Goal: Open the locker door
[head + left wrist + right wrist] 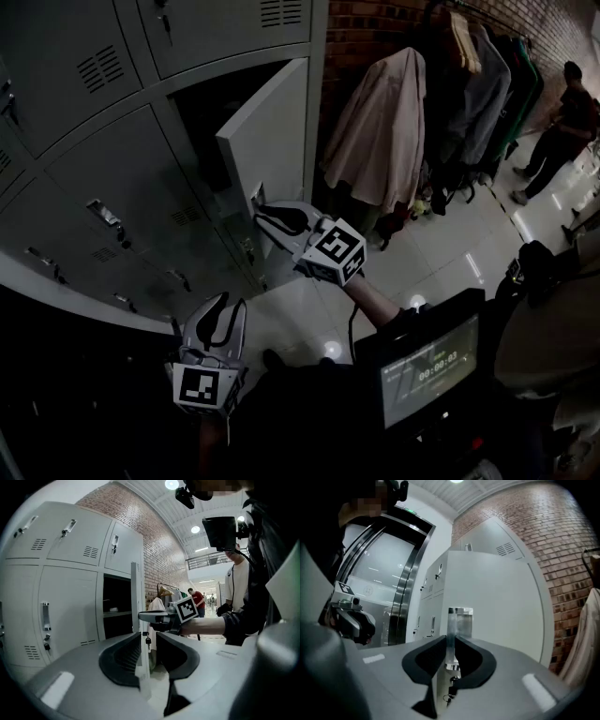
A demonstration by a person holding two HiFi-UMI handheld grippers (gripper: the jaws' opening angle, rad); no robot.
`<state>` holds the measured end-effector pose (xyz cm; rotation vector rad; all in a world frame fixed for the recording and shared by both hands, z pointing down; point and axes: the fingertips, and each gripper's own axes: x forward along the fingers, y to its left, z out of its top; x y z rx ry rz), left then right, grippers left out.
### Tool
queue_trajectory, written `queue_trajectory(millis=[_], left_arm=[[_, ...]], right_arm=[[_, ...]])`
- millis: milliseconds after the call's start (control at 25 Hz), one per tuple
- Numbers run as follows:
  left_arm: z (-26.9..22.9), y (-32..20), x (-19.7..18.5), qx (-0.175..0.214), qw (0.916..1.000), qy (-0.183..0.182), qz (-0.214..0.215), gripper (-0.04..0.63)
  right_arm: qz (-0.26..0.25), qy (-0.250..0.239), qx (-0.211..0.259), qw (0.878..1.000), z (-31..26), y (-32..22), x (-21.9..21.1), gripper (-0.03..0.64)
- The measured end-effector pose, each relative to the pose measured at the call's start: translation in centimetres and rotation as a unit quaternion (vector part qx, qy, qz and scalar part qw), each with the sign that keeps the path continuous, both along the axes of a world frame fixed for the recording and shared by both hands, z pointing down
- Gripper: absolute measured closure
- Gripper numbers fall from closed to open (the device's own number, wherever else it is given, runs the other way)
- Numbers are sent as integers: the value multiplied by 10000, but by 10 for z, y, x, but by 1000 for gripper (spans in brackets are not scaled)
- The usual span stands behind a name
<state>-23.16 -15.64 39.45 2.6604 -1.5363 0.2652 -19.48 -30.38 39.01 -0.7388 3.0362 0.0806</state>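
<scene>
Snugly in right hand-held gripper (450, 643) — handle (461, 618)

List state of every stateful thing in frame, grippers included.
locker door: open, swung outward
door handle: clamped in right gripper
right gripper: shut on door handle
left gripper: jaws slightly apart, empty
key: hanging below door handle
neighbouring locker doors: shut

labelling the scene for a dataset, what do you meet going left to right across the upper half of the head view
closed locker doors → open locker door → beige coat → more hanging clothes → standing person
</scene>
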Motion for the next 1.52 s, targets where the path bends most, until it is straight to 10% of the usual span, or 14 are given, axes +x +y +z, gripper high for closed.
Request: queue_trajectory(millis=[680, 1520], left_arm=[[6, 46, 133, -36, 9999, -85, -67, 492], [-9, 56, 153, -48, 9993, 210, 303, 492]], right_arm=[[373, -101, 26, 9992, -1, 19, 173, 615], [1443, -596, 121, 9877, -28, 90, 253, 615]])
